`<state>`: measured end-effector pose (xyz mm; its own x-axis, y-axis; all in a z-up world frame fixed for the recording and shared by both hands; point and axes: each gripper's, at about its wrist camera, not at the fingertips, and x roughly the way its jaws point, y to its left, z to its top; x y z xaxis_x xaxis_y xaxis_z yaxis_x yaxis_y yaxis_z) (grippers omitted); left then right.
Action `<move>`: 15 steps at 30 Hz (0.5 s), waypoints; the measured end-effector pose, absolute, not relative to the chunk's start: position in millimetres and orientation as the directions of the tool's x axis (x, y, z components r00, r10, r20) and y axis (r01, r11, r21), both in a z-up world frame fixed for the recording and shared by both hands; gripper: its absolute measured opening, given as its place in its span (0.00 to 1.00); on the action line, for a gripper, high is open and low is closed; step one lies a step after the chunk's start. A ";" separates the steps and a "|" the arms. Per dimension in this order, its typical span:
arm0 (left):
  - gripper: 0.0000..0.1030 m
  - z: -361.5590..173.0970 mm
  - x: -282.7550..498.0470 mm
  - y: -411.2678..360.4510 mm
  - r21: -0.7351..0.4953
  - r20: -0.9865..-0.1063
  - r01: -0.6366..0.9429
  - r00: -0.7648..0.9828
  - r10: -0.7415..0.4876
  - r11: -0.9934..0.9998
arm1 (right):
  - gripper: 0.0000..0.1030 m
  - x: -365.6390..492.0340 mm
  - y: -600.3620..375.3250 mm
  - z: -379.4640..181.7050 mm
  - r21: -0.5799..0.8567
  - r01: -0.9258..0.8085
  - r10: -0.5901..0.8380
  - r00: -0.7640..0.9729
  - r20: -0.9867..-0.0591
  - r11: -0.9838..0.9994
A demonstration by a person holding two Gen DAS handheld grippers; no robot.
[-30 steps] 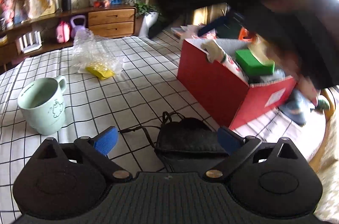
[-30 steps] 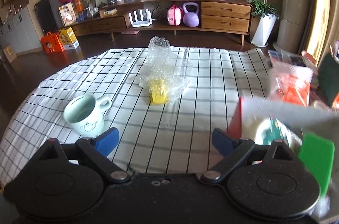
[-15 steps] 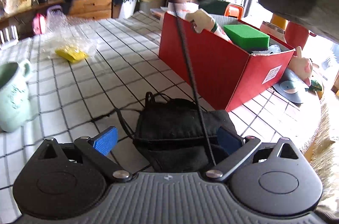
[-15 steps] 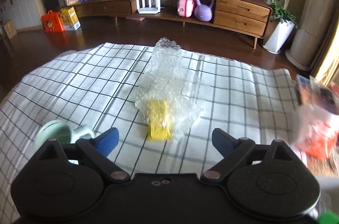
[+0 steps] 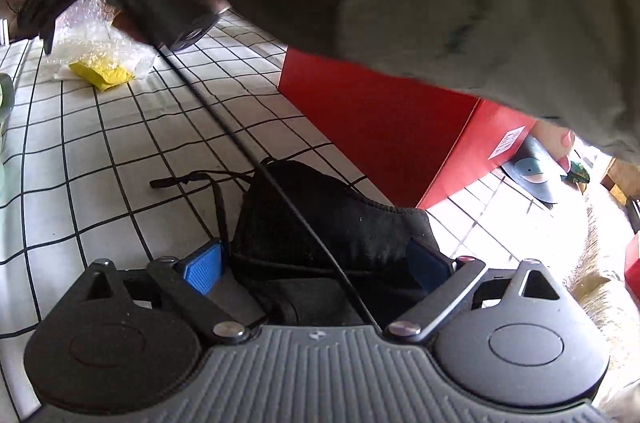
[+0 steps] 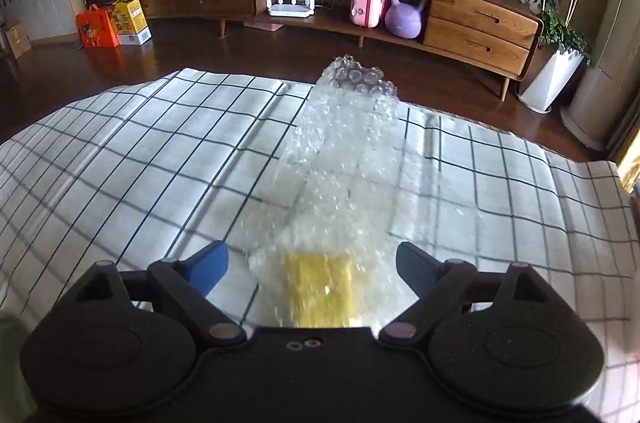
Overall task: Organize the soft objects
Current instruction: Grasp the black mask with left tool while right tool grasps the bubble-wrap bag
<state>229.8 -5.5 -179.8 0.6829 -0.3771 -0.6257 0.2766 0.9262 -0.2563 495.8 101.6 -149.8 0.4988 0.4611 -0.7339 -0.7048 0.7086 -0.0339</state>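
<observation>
Roughly midway, by my judgement: the red box (image 5: 384, 127) sits toward the tabletop's (image 5: 120, 151) right edge, its contents hidden here by the person's sleeve, while two soft items are still out on the checked cloth. The bubble wrap (image 6: 344, 159), clear and crumpled around a yellow piece (image 6: 320, 287), lies near the far edge; the right gripper (image 6: 312, 267) has its fingers apart on either side of it, not yet closed. The black pouch (image 5: 320, 223), limp with a loose strap, lies near the front edge just before the box; the left gripper (image 5: 316, 265) straddles it with its fingers spread, the pads close against its sides.
</observation>
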 end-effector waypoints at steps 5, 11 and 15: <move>0.74 -179.6 228.3 -6.0 -0.229 -0.621 0.263 0.702 -0.349 0.937 | 0.63 507.1 108.7 -166.0 -0.011 -0.690 0.451 0.485 -0.749 0.724; 0.47 -179.1 227.3 -4.0 -0.194 -0.621 0.232 0.723 -0.302 0.953 | 0.38 511.9 99.7 -170.2 0.036 -0.655 0.463 0.492 -0.737 0.755; 0.36 -178.6 227.4 0.5 -0.195 -0.620 0.223 0.726 -0.296 0.955 | 0.20 513.7 88.5 -164.6 0.078 -0.626 0.479 0.504 -0.719 0.776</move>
<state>227.4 0.5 -178.6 0.7262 -0.2962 -0.6204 0.2228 0.9551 -0.1951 513.7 88.5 -164.6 0.5035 0.4790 -0.7191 -0.6264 0.7756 0.0780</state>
